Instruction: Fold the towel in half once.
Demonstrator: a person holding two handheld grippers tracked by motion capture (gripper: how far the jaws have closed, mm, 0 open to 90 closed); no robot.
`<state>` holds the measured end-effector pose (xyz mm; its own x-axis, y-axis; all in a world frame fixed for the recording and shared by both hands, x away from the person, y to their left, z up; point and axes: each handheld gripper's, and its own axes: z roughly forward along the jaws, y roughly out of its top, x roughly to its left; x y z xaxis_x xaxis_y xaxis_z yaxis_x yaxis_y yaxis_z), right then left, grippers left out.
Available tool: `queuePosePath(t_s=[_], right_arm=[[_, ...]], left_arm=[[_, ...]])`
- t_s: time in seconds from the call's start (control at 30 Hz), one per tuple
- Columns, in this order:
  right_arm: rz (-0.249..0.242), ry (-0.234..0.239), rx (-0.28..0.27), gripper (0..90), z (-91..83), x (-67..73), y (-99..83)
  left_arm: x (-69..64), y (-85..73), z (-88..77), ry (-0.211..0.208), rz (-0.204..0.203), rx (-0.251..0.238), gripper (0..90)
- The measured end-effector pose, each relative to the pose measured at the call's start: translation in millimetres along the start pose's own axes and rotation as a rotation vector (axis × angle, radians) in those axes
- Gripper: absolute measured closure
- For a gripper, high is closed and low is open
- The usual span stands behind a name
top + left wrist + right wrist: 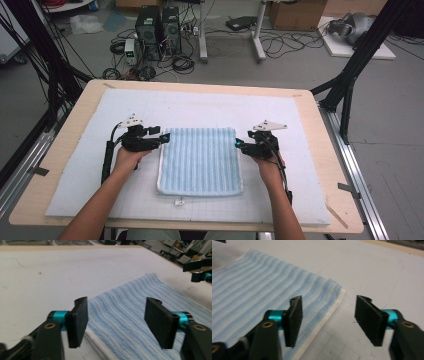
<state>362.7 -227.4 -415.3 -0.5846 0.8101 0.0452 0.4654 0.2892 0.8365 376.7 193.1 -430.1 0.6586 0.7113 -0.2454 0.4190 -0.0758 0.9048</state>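
High view: towel's (200, 161) near-edge tag (179, 202).

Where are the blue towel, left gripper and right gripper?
blue towel (200, 160): high view, middle of its striped face.
left gripper (164, 137): high view, between its open jaw tips.
right gripper (239, 145): high view, between its open jaw tips.

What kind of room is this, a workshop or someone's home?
Most likely a lab or workshop. Computer towers stand on a bare floor among tangled cables, and black metal frames flank the table, where a person works over a blue towel.
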Motion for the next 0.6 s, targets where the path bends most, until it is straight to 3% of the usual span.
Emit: queuePosePath(t_s=[0.1,0.23,0.37,0.5,0.6], right_arm=[[-0.008,-0.002,-0.007,20.0,-10.9,4.4,-4.4],[-0.029,-0.003,-0.006,12.1,-17.9,7.3,-10.5],[-0.056,-0.022,-0.014,11.4,-21.1,10.8,-10.6],[-0.075,-0.028,-0.029,11.4,-25.2,12.4,-12.0],[-0.056,-0.026,-0.040,11.4,-28.1,11.3,-13.1]], left_arm=[[-6.9,0.4,-9.0,-0.009,0.011,-0.060,24.8],[-11.0,1.3,-16.5,-0.040,0.016,-0.087,17.0],[-13.6,1.0,-24.0,-0.041,0.014,-0.107,17.0],[-12.4,-1.3,-28.6,-0.022,0.027,-0.095,17.1],[-11.0,-3.8,-31.0,-0.010,0.022,-0.100,17.4]])
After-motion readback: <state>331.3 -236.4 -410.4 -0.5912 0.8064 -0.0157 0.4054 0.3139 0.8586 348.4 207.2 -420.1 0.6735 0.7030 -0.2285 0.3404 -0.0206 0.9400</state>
